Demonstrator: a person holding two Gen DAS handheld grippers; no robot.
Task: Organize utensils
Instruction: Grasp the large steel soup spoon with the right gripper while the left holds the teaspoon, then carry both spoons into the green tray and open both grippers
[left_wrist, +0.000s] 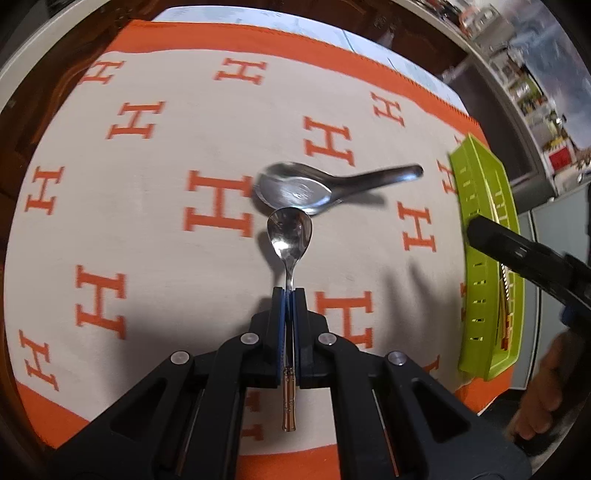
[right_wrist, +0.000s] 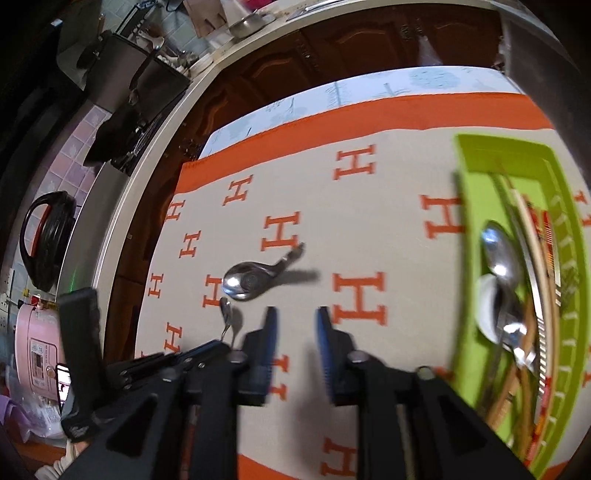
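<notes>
My left gripper (left_wrist: 289, 291) is shut on a small steel spoon (left_wrist: 290, 232) with a copper handle, its bowl pointing forward just above the cloth. Right beyond it a wide steel soup spoon (left_wrist: 295, 188) lies on the cloth, handle to the right. The right wrist view shows that soup spoon (right_wrist: 247, 282) ahead and to the left, and the small spoon (right_wrist: 227, 314) held by the left gripper (right_wrist: 221, 341). My right gripper (right_wrist: 295, 314) is open above the cloth, nothing between its fingers. A green tray (right_wrist: 469, 155) at the right holds spoons and chopsticks.
An orange and cream cloth with H marks (left_wrist: 147, 221) covers the table. The green tray (left_wrist: 476, 258) sits at its right edge, with the right gripper's black finger (left_wrist: 491, 236) over it. Wooden cabinets, a counter and kitchen appliances (right_wrist: 44, 240) lie beyond the table.
</notes>
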